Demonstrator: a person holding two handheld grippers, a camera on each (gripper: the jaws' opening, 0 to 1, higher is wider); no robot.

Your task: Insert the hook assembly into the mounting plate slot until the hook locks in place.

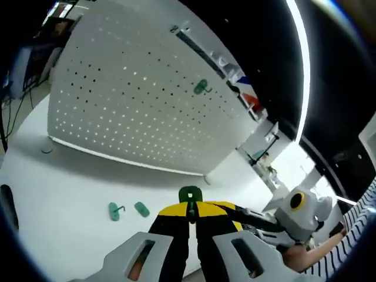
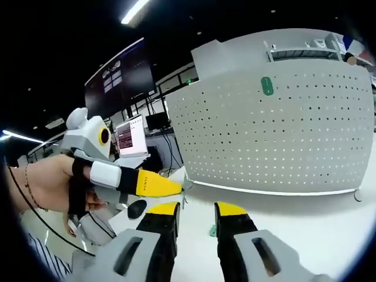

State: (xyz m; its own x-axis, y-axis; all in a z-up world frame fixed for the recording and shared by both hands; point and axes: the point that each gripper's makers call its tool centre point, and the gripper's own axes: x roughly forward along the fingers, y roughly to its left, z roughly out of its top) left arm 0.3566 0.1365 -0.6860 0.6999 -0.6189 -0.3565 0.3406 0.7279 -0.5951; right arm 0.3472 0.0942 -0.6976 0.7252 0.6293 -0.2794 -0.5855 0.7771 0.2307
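In the left gripper view the pegboard point(image 1: 141, 100) stands on the table point(image 1: 64, 200) with one hook point(image 1: 201, 87) mounted on its face, while two hook pieces point(image 1: 126, 210) lie on the table before it.

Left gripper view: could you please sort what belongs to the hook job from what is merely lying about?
Job: green hook in the left tongs; white pegboard.
Lying about: two green hooks on the table; hook already on the pegboard.
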